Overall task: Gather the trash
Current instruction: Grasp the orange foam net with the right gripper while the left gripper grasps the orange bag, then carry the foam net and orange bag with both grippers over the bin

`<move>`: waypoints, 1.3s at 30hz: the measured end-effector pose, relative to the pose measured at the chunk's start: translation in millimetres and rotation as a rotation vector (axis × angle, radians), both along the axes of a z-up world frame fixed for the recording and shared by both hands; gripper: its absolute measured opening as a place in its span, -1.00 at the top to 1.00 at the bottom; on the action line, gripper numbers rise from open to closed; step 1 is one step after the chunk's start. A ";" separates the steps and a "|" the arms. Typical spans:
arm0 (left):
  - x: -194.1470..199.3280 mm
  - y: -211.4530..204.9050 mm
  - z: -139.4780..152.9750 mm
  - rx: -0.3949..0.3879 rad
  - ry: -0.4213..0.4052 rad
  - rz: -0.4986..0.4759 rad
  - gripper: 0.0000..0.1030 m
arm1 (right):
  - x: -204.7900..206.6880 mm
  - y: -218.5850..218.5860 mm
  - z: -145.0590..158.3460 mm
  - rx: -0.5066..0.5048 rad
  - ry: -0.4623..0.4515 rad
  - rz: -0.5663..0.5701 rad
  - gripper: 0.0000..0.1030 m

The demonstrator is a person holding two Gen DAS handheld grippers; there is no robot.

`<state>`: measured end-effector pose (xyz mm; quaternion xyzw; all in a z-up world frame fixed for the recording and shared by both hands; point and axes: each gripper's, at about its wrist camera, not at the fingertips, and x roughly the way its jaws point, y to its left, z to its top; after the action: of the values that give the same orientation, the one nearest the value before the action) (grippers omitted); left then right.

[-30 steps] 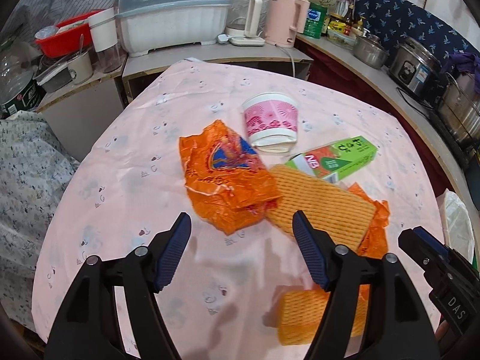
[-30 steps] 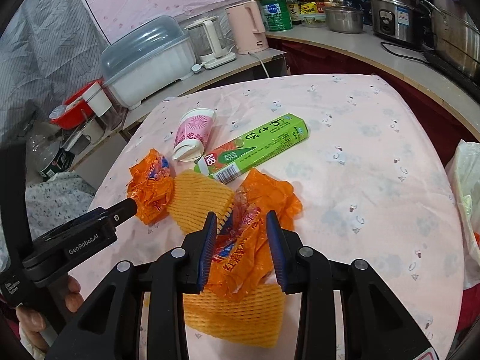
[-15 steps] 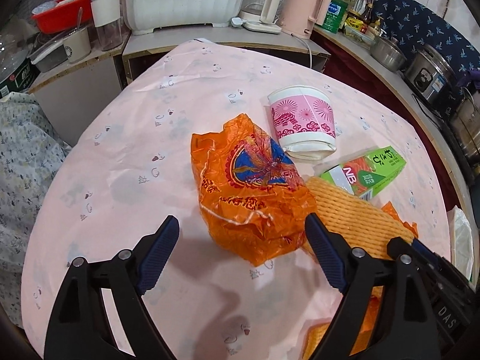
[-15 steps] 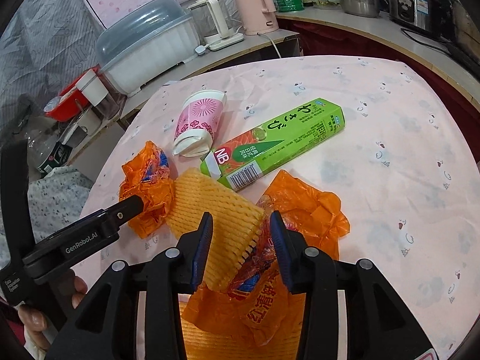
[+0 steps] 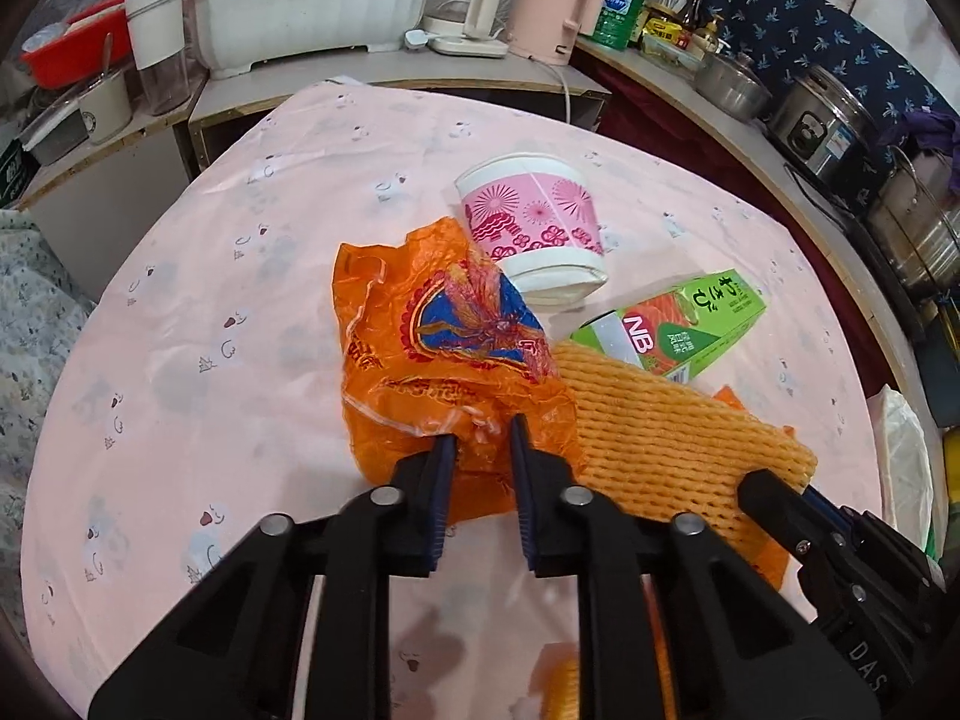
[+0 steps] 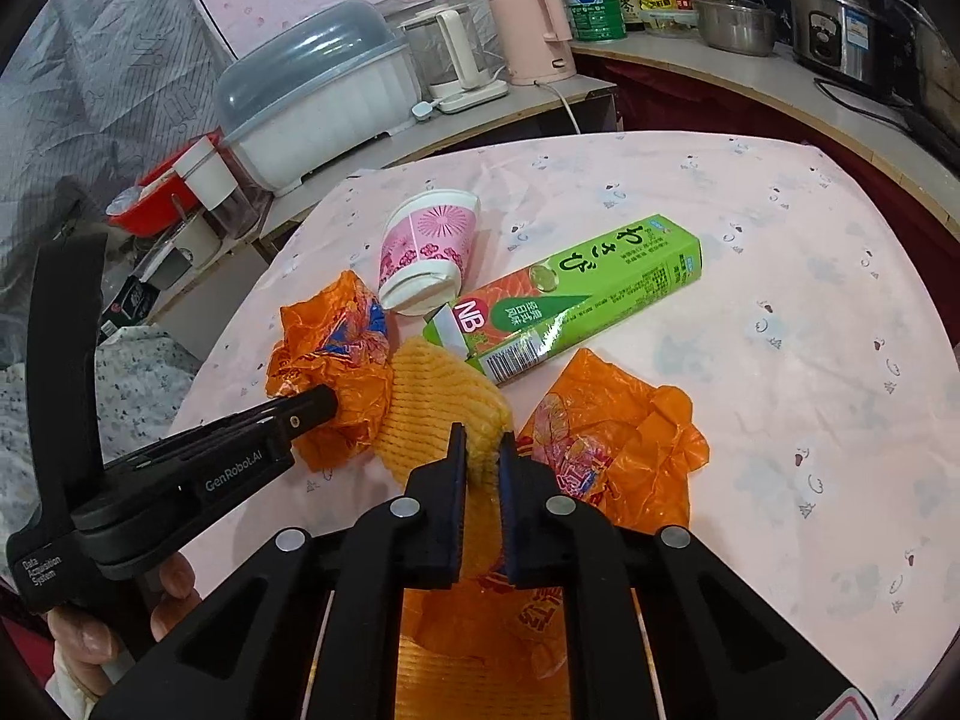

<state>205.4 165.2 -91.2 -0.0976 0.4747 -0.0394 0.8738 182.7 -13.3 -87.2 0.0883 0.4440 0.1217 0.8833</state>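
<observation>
Now | left claw (image 5: 483, 435) angled down, clamped on orange bag (image 5: 432, 336) | right claw (image 6: 478, 441) angled down, clamped on foam net (image 6: 441, 402)

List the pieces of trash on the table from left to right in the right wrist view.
Crumpled orange bag held in the left tongs → pink paper cup → green carton → second orange bag. The yellow foam net under the right tongs overlaps its neighbours, so it is left out.
</observation>
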 end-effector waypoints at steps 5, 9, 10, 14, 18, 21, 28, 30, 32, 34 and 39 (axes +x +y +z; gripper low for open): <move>-8.8 -12.4 19.4 -0.001 -0.039 -0.016 0.81 | -11.1 -14.9 23.3 0.013 -0.056 -0.027 0.82; -18.0 -26.2 38.2 -0.001 -0.077 -0.040 0.81 | -23.2 -32.3 42.4 0.027 -0.101 -0.059 0.82; -20.7 -30.0 42.9 -0.001 -0.086 -0.046 0.81 | -25.4 -37.3 46.5 0.030 -0.112 -0.067 0.82; -31.4 -49.6 61.7 0.000 -0.124 -0.080 0.81 | -38.4 -59.8 65.0 0.044 -0.157 -0.107 0.82; -39.4 -73.3 76.7 0.005 -0.150 -0.120 0.81 | -49.3 -83.4 78.6 0.050 -0.192 -0.153 0.82; -44.3 -94.1 84.9 0.010 -0.164 -0.157 0.81 | -59.3 -103.5 85.6 0.053 -0.212 -0.196 0.82; -57.3 -154.9 96.7 0.024 -0.186 -0.262 0.81 | -86.3 -152.5 92.9 0.056 -0.240 -0.301 0.82; -60.9 -173.0 98.8 0.028 -0.190 -0.292 0.81 | -94.0 -168.6 93.9 0.059 -0.245 -0.330 0.82; -64.6 -192.1 100.2 0.031 -0.191 -0.324 0.81 | -102.7 -187.3 94.7 0.062 -0.250 -0.363 0.82; -69.4 -209.9 101.4 0.035 -0.190 -0.353 0.81 | -110.8 -203.8 95.1 0.067 -0.256 -0.395 0.82; -83.0 -256.4 103.7 0.050 -0.198 -0.437 0.81 | -133.2 -244.7 94.8 0.079 -0.267 -0.479 0.82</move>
<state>122.4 -91.3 12.6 0.0337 0.3974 -0.2252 0.8890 49.4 -258.0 7.6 0.2082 0.2849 -0.0627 0.9335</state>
